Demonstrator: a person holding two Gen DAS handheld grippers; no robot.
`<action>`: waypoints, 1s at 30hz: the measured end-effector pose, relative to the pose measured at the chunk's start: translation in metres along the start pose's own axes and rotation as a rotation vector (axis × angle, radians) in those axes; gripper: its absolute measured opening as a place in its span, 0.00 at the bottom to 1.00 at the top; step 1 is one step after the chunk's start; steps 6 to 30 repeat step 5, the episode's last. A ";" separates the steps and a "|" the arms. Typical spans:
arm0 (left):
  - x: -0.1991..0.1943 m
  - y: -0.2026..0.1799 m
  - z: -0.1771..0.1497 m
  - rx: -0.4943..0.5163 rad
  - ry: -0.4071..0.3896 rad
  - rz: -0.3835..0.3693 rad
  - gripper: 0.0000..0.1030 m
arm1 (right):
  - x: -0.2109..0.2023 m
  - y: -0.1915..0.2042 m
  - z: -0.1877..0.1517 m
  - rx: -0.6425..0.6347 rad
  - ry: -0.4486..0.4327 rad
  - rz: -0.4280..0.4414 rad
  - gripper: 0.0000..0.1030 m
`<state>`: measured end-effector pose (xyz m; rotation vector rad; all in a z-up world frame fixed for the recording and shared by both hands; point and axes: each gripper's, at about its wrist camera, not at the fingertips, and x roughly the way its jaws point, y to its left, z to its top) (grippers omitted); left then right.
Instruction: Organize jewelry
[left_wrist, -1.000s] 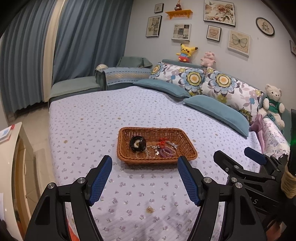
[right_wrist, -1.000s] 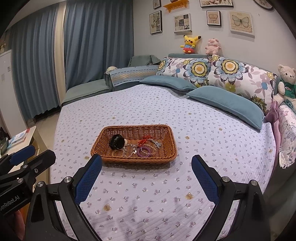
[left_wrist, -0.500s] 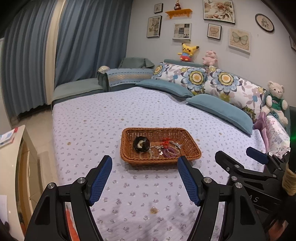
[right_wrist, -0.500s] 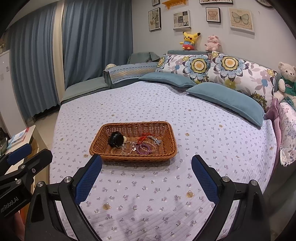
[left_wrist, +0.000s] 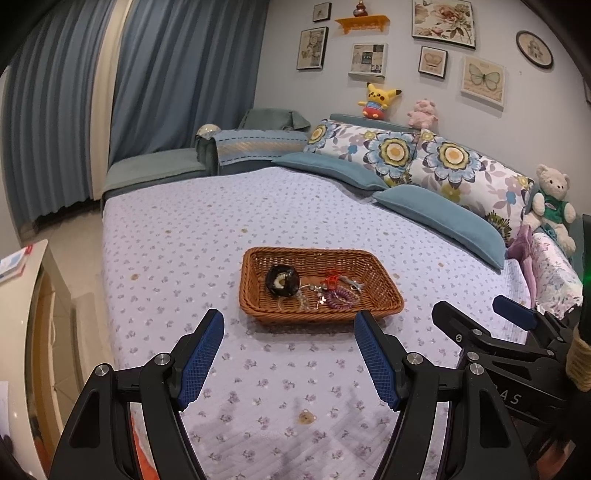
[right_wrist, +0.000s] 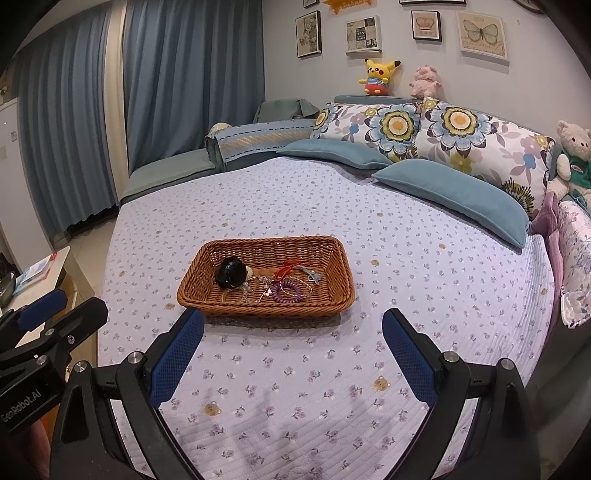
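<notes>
The left gripper (left_wrist: 290, 356) hangs with its ribbed blue pads (left_wrist: 199, 360) spread wide, holding nothing; the right gripper (right_wrist: 293, 352) is likewise agape and empty, both above the quilted, flower-printed bedspread (right_wrist: 424, 280). Just beyond lies a rectangular woven wicker basket (right_wrist: 334, 301). Inside it lie a glossy black round piece (right_wrist: 231, 274), a coiled purple band (right_wrist: 286, 291), a red cord (right_wrist: 286, 268) and thin tangled chains (left_wrist: 306, 301).
</notes>
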<state>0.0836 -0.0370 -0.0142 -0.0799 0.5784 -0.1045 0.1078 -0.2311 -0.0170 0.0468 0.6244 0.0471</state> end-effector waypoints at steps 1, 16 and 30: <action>-0.001 0.001 0.000 0.004 -0.013 0.017 0.72 | 0.000 0.000 0.000 -0.001 0.000 -0.001 0.95; -0.002 0.000 0.000 0.017 -0.022 0.006 0.72 | 0.000 0.000 0.000 0.000 0.001 0.000 0.95; -0.002 0.000 0.000 0.017 -0.022 0.006 0.72 | 0.000 0.000 0.000 0.000 0.001 0.000 0.95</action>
